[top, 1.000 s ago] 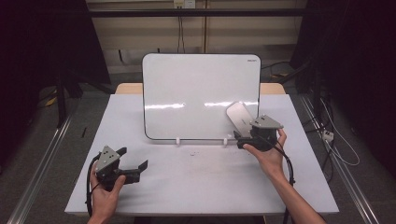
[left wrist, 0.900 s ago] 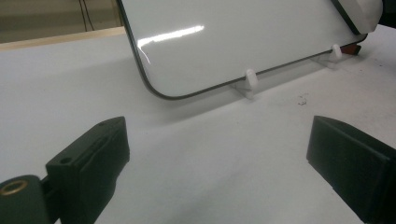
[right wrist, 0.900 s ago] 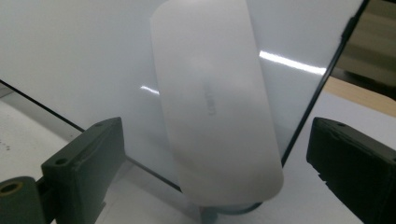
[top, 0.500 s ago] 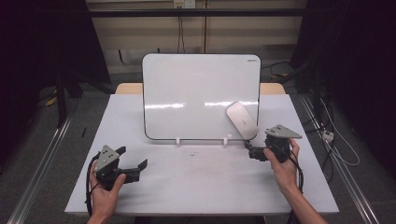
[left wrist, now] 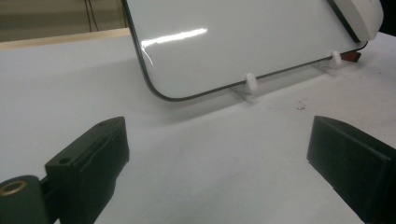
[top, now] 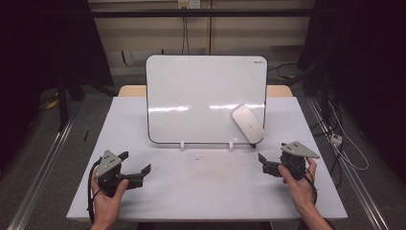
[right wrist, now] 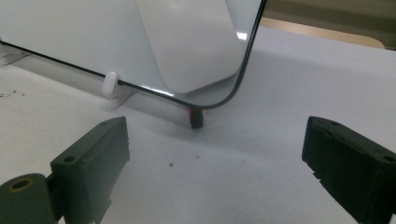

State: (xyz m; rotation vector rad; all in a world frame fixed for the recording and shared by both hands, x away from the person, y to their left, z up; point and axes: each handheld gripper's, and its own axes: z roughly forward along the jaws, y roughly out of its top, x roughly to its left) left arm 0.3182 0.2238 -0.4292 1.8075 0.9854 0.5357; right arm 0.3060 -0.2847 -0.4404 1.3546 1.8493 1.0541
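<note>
A white whiteboard [top: 201,96] leans upright on small white clips [top: 182,144] at the middle of the table. A white oval eraser [top: 247,123] clings to its lower right corner. My right gripper [top: 265,164] hovers low over the table, in front and to the right of that corner. Its jaws have just been closing a little, but they stand open with nothing between them. In the right gripper view the eraser [right wrist: 191,42] lies ahead, beyond the jaws. My left gripper [top: 135,163] rests open and empty at the front left, facing the whiteboard [left wrist: 233,42].
The white table [top: 191,191] has a few dark specks [top: 196,157] in front of the board. A small dark and red piece [right wrist: 197,119] sits under the board's lower right corner. Cables trail on the floor to the right [top: 344,148].
My right gripper has drawn back from the eraser toward the front right of the table and sunk a little. The eraser stays on the board. The left gripper has not moved.
</note>
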